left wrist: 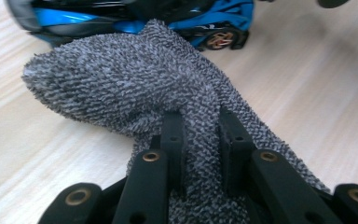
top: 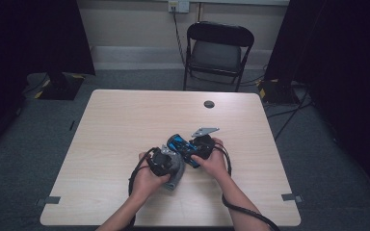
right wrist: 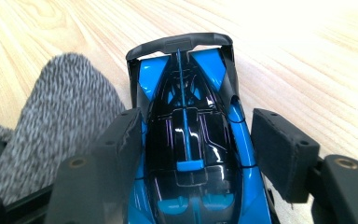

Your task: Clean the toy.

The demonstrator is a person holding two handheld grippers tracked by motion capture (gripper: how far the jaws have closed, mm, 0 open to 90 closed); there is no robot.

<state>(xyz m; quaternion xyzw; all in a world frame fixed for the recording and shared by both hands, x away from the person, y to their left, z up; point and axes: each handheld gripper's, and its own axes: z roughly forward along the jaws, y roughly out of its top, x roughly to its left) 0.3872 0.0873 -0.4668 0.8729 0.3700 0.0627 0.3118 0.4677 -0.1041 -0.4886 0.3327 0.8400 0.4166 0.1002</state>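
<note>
— What is seen on the table point(top: 125, 120)?
— Near its front middle, a blue and black toy car point(right wrist: 189, 140) is flanked by the right gripper point(right wrist: 205, 154); the left jaw is laid against the car's side, while a gap is seen at the right jaw, so a firm grasp cannot be told.
— And the grey cloth point(left wrist: 135, 79)?
— It is clenched between the jaws of the left gripper point(left wrist: 200, 149), and its free end is draped just beside the car.

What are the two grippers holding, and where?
The left gripper pinches the grey cloth at a bunched fold. The right gripper straddles the blue toy car at its middle; the right pad shows a gap.
</note>
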